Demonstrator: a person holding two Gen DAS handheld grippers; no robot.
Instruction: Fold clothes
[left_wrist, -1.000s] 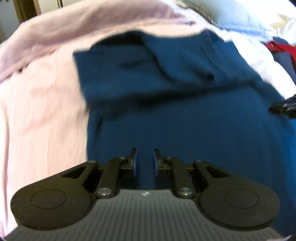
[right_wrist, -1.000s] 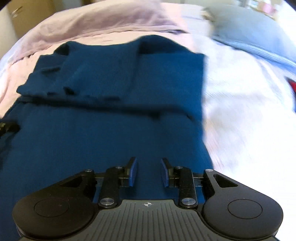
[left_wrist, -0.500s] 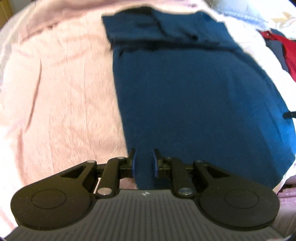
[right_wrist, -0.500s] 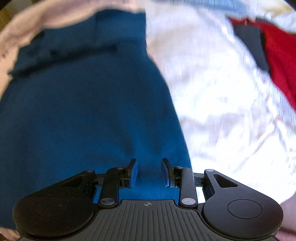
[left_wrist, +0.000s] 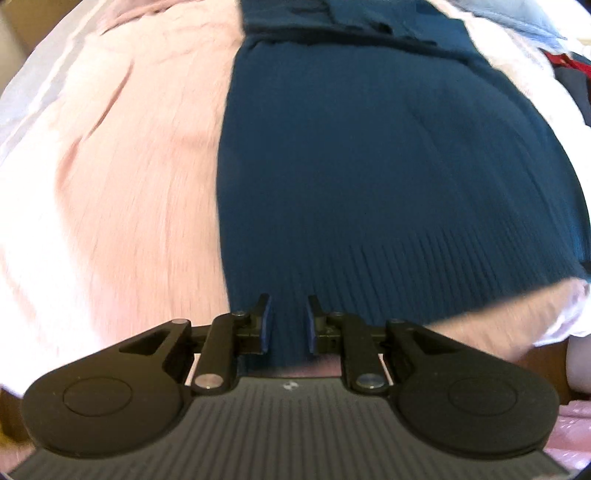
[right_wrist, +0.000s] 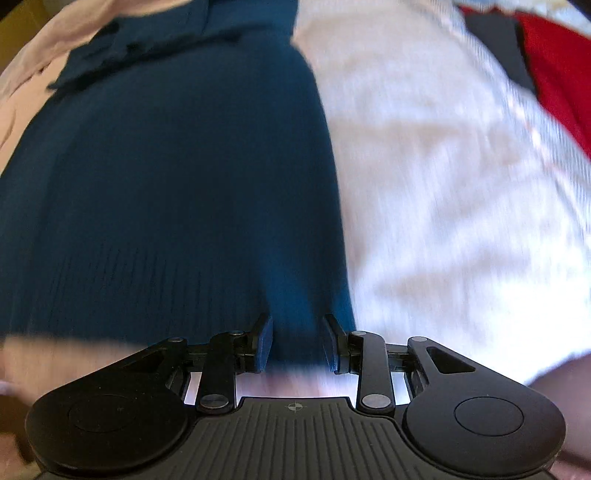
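Dark blue knit sweater (left_wrist: 388, 166) lies flat on pale pink bedcover (left_wrist: 110, 184), ribbed hem twd bottom of frame, folded sleeves at top. Left gripper (left_wrist: 287, 321) at lower centre over hem's left corner: narrow gap, nothing gripped. Right gripper (right_wrist: 297, 341) over hem's right corner, gap wider, empty too. Red garment (right_wrist: 554, 74) upper right in right wrist view.

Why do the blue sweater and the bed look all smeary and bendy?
Left wrist view: the pink cover is streaked, the blue sweater sharper, its ribs showing. Right wrist view: the white sheet smears most. Both views bulge round from the fisheye lens; the black grippers stay crisp.
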